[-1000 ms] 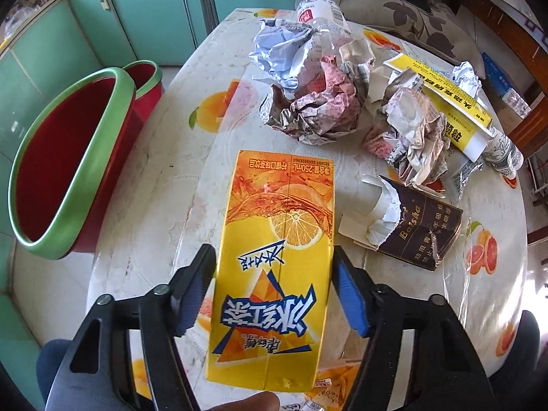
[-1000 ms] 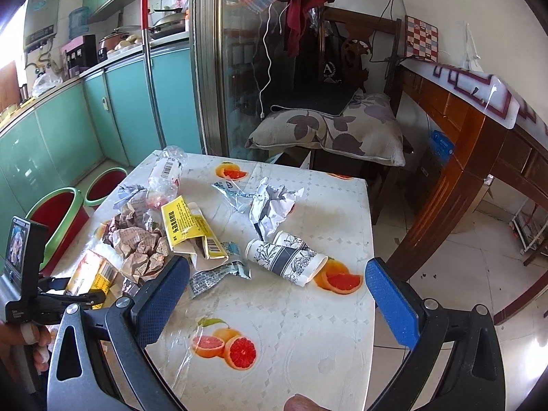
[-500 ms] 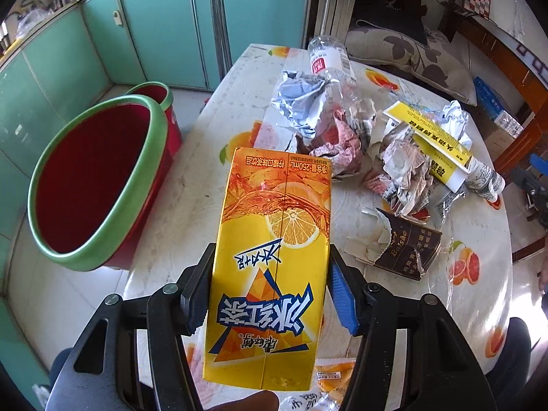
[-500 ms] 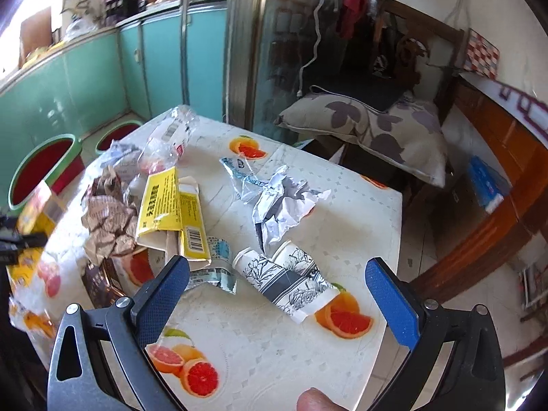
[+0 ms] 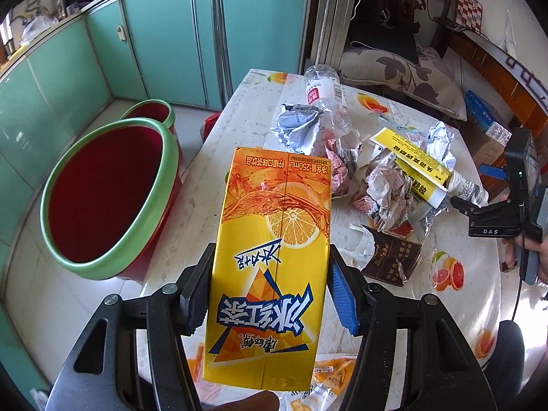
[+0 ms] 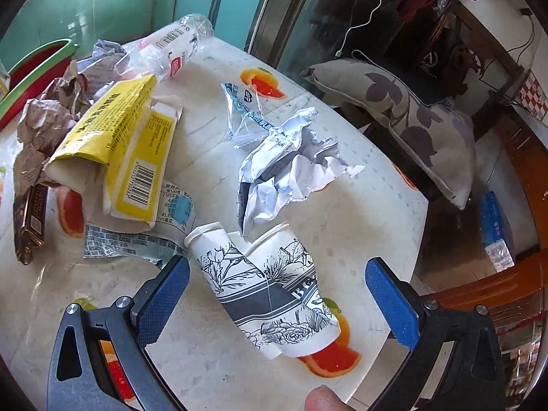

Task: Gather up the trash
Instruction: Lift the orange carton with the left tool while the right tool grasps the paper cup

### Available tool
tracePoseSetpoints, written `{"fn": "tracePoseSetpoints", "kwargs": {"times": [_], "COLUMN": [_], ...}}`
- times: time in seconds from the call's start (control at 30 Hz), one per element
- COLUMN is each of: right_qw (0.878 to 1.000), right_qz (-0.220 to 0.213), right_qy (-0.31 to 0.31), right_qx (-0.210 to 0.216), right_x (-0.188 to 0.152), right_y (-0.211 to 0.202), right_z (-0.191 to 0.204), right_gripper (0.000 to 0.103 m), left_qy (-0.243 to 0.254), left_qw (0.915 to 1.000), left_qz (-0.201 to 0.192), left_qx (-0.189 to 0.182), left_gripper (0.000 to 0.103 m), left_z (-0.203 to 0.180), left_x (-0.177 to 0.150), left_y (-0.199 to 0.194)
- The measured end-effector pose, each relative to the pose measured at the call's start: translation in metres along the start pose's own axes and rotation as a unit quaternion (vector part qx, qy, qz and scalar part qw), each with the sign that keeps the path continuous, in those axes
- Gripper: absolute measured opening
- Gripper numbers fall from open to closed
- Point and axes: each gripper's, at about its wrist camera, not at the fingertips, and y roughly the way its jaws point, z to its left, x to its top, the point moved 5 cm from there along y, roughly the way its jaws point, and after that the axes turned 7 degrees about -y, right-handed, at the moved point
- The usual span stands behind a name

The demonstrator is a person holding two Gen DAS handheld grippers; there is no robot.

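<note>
Since a second ago the left gripper (image 5: 270, 294) has lifted the orange tea carton (image 5: 270, 260), clamped between its pads, off the table (image 5: 219, 212) near the left edge, beside the red bin (image 5: 109, 198). The right gripper (image 6: 277, 294) has dropped, tilted downward, jaws spread wide around the crushed paper cups (image 6: 267, 291) near the table's right edge, not touching. The carton hides the table beneath; a thumb is cut off below.

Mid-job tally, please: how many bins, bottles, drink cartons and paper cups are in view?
Bins: 2
Bottle: 1
Carton: 1
Cups: 2
Total: 6
</note>
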Motion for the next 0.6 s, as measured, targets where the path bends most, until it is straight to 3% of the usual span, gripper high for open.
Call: {"fn": "tracePoseSetpoints", "kwargs": {"times": [0.23,0.3,0.37,0.53,0.6], "right_qw": [1.000,1.000,0.999,0.998,0.998], "right_qz": [0.013,0.015,0.026,0.022,0.016], "right_qy": [0.018,0.024,0.025,0.049,0.056], "right_qx": [-0.005,-0.002,-0.019,-0.030,-0.035], "right_x": [-0.001,-0.002,-0.006,-0.011,-0.012], "right_y": [0.009,0.009,0.009,-0.004,-0.011], "right_z": [-0.004,-0.005,-0.006,-0.013,-0.014], "right_gripper": [0.101,0.089,0.049,0.030,0.030], "left_qy": [0.001,0.001,0.001,0.004,0.004], "left_qw": [0.9999,0.9999,0.9999,0.9998,0.9997], "left_qz": [-0.013,-0.015,-0.015,-0.020,-0.023], "left_qx": [0.003,0.002,0.000,0.000,0.001], "left_gripper": [0.059,0.059,0.059,0.060,0.060], "left_z": [0.001,0.000,-0.001,0.000,0.000], "left_x": [0.004,0.005,0.004,0.004,0.004], "left_y": [-0.006,-0.007,-0.007,-0.011,-0.013]}}
